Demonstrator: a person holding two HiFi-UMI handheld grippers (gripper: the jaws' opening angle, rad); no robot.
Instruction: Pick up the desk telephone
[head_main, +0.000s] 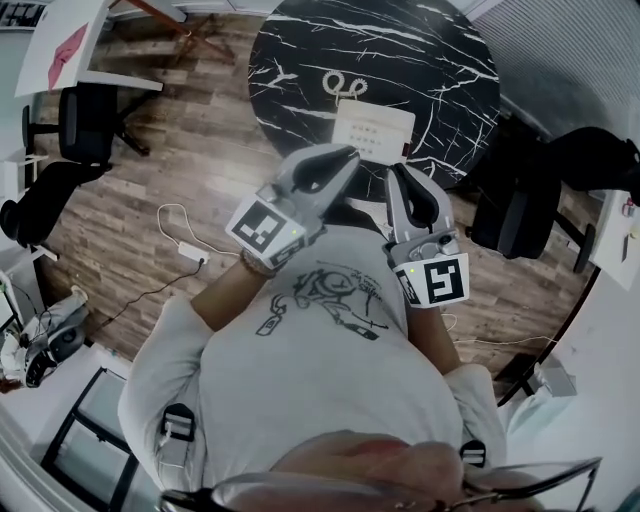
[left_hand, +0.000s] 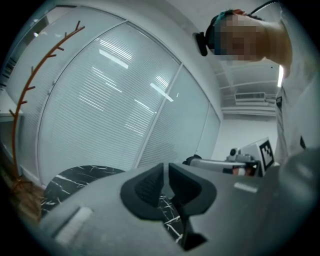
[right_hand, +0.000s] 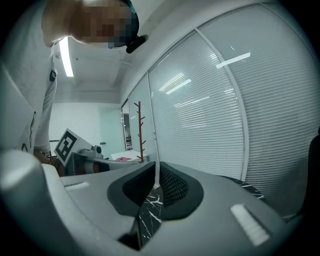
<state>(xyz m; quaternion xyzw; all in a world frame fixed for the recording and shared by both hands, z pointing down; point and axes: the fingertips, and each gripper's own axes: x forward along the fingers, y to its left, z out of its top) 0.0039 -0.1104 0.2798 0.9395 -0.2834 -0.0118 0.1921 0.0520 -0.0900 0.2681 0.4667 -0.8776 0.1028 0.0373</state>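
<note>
While the person holds both grippers side by side in front of the chest, the head view shows the left claw and the right claw pointing toward the round black marbled tabletop, with their tips at its near edge. The white desk telephone lies on that tabletop just ahead of the two claws, roughly between their tips. This view does not show whether either tip touches it. Its coiled cord lies beyond it, on the side away from the claws. In the left gripper view, the left claw is all but closed, with a thin slit between its dark pads and nothing held. Ahead of it and to its left are the tabletop's edge, slatted blinds and a coat stand. The telephone is not seen here. In the right gripper view, the right claw is likewise nearly closed and empty. Marbled tabletop shows through the gap below its pads, and the blinds stand ahead and to its right.
</note>
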